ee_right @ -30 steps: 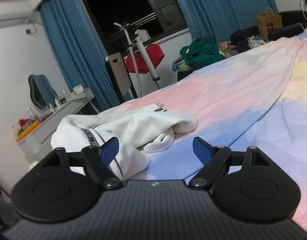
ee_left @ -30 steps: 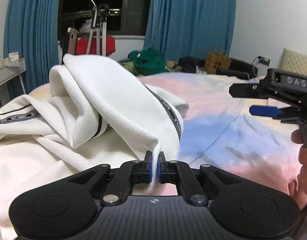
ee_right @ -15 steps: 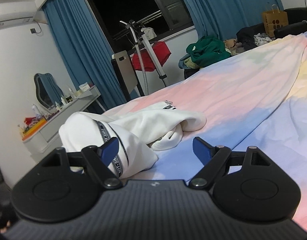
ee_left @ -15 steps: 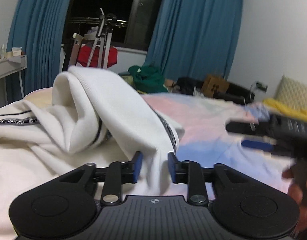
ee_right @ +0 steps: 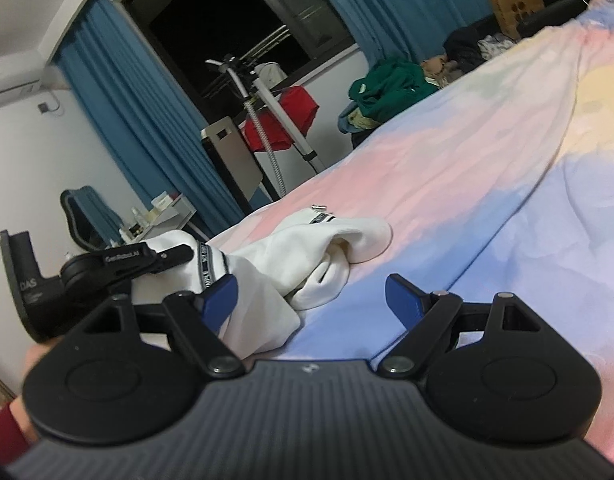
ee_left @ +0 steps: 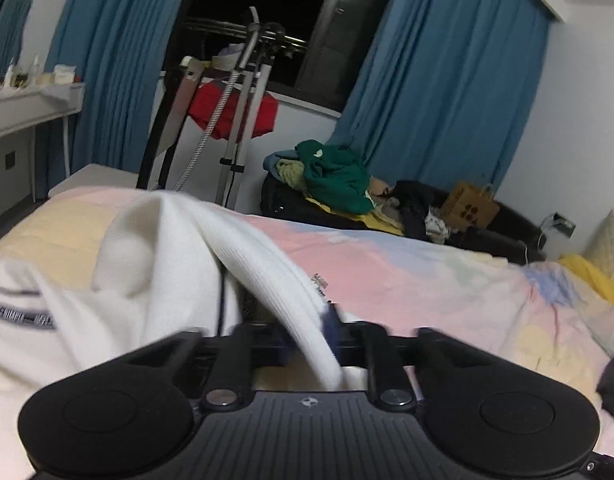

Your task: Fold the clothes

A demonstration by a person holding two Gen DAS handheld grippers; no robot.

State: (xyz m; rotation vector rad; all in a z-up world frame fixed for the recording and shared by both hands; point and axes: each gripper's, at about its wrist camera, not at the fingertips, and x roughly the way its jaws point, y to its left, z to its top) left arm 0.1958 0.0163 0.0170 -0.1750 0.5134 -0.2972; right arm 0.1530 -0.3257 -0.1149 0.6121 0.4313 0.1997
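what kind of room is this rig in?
Most likely a home bedroom: a bed with a pastel bedspread, blue curtains at a dark window, and a clothes pile along the wall.

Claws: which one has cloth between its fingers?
The left claw: the white garment's ribbed edge runs between its fingers. The right claw stands wide open above the bedspread, gripping nothing.

White garment [ee_right: 291, 256], pastel pink-blue bedspread [ee_right: 467, 184]
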